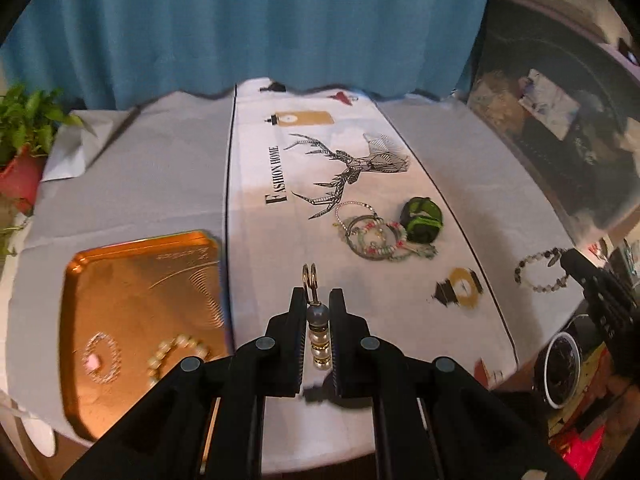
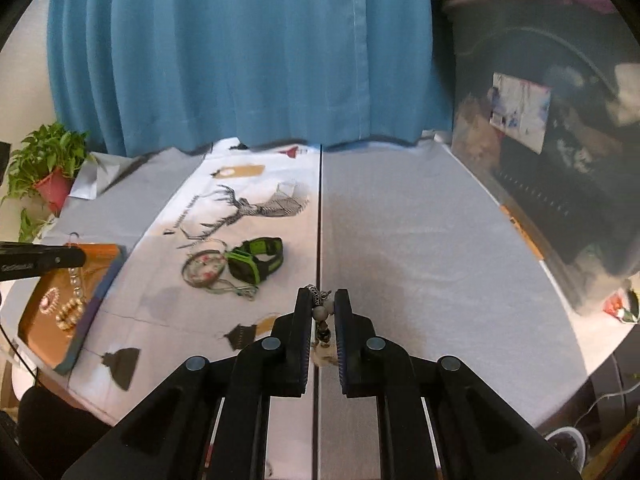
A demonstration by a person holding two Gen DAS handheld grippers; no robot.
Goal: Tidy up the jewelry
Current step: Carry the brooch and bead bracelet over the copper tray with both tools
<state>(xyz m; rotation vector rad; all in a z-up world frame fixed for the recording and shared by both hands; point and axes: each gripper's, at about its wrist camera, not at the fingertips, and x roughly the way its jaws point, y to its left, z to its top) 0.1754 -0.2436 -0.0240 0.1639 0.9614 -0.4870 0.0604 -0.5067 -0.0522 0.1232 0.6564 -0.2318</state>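
Observation:
My left gripper (image 1: 318,300) is shut on a pearl drop piece (image 1: 319,336) with a gold hook, held above the white cloth. Left of it lies an orange tray (image 1: 160,280) holding a sparkly ring-shaped piece (image 1: 102,356) and a pearl bracelet (image 1: 176,354). A pile of bracelets (image 1: 374,236) and a green-black watch (image 1: 422,220) lie on the cloth further out. My right gripper (image 2: 323,300) is shut on a grey beaded bracelet (image 2: 322,314); from the left wrist it shows at the right edge (image 1: 570,258) with the bracelet (image 1: 540,272) hanging.
A deer-print runner (image 1: 352,168) covers the table's middle, with grey cloth on both sides. A potted plant (image 2: 48,168) stands at the far left corner and a blue curtain (image 2: 248,60) hangs behind. Clutter and a dark bowl (image 1: 560,372) sit beyond the right table edge.

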